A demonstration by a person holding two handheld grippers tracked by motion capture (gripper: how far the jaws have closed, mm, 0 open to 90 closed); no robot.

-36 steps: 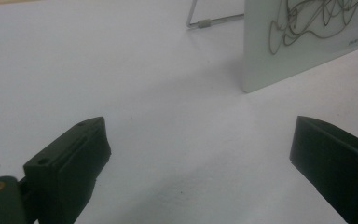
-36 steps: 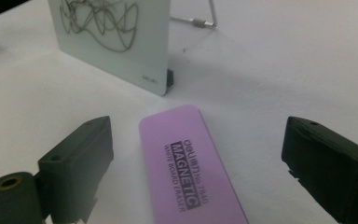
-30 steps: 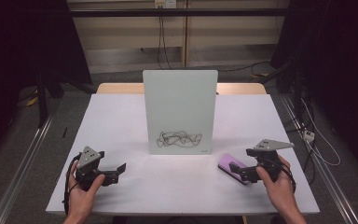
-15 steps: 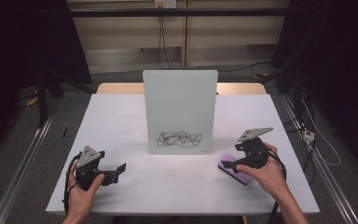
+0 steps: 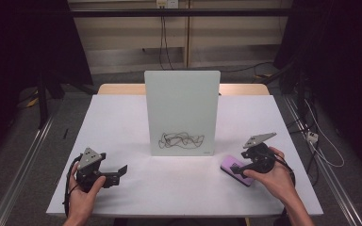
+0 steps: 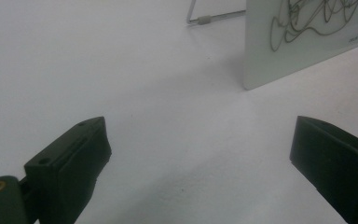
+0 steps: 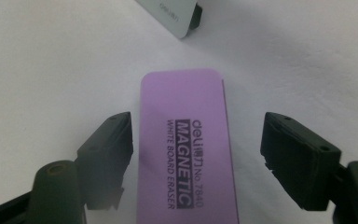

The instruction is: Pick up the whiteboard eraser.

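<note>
Eraser (image 7: 186, 144) runs off the right gripper view's bottom edge; board (image 6: 303, 37) cropped at the left gripper view's top.

White table (image 5: 122, 122) carries an upright whiteboard (image 5: 181, 108) and purple eraser (image 5: 230, 165)

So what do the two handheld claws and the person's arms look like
Both are black hand-held tools. The left claw and the right claw each carry a grey three-cornered plate on top and trail a black cable. Up close, the fingers are blocky black pads with small screw holes and a brass-coloured pivot at the base. The forearms are bare, no sleeves in view.
</note>
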